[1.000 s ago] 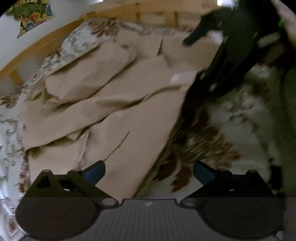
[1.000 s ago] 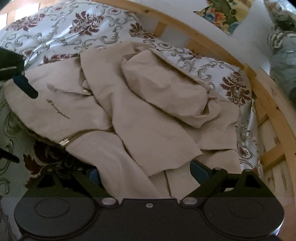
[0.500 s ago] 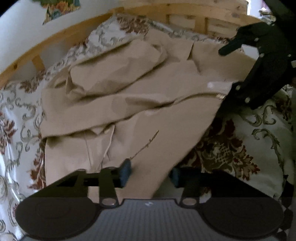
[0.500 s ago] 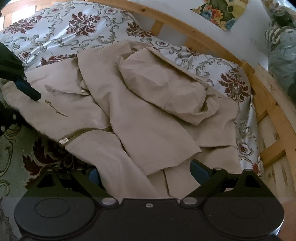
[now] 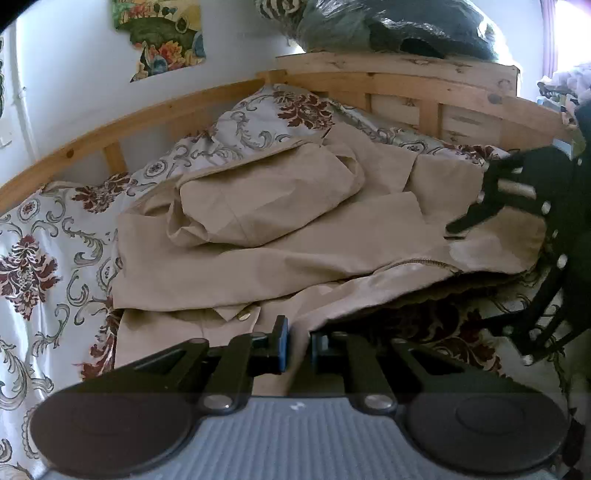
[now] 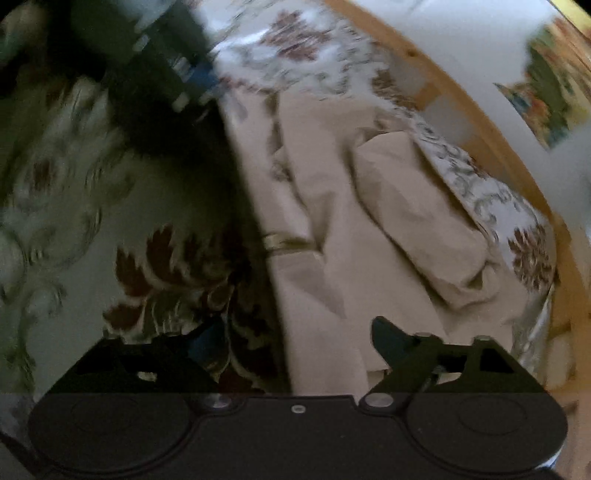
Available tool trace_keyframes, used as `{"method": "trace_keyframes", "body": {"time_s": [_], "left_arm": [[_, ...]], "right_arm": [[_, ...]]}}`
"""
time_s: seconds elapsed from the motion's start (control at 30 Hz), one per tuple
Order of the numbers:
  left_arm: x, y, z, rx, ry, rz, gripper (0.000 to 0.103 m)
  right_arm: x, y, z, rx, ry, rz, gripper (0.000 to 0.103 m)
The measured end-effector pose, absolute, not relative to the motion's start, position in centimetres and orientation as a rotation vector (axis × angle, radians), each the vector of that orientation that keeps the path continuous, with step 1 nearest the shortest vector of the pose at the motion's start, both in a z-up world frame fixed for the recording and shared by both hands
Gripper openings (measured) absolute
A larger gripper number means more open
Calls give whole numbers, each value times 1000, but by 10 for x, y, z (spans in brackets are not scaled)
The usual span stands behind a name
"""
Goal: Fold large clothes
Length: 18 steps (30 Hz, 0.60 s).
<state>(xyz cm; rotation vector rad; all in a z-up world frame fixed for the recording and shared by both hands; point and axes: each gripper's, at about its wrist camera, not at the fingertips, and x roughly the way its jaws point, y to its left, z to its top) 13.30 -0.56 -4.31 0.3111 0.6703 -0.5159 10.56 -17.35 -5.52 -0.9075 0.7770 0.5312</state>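
Note:
A crumpled beige jacket lies on the floral bedspread. Its hood is bunched on top and a zipper runs along the near flap. My left gripper is shut on the jacket's near hem, with cloth pinched between the blue pads. My right gripper is open over the jacket's edge, the cloth lying between the spread fingers. The right wrist view is blurred. The right gripper also shows in the left wrist view, above the jacket's right side.
A wooden bed frame curves around the back, close to a white wall with a floral poster. Dark bundled bedding sits on top of the headboard. The bedspread extends to the left and right of the jacket.
My left gripper has closed on the jacket hem and dropped lower, close to the bed. My right gripper has swung quickly toward the jacket's left edge, still open.

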Motion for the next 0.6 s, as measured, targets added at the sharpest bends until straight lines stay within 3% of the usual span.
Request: {"method": "trace_keyframes", "body": {"time_s": [0.07, 0.1, 0.2, 0.3, 0.33, 0.37, 0.43, 0.6], "left_arm": [[133, -6, -43, 306, 671, -518, 12], [133, -6, -43, 306, 673, -518, 12], [132, -7, -44, 310, 672, -519, 12], [131, -9, -45, 333, 675, -527, 15], [130, -11, -46, 346, 681, -531, 21], [129, -14, -48, 372, 693, -536, 24], [126, -21, -55, 447, 711, -516, 48], [132, -29, -75, 586, 790, -413, 49]], "right_arm": [[109, -173, -58, -928, 768, 477, 49], [112, -175, -58, -919, 759, 446, 43], [116, -186, -46, -849, 700, 377, 39], [115, -193, -38, -812, 641, 349, 23], [116, -194, -36, -811, 625, 340, 19], [117, -196, -35, -809, 607, 330, 18], [120, -198, -32, -799, 572, 313, 16], [125, -207, -23, -742, 519, 266, 15]]}}
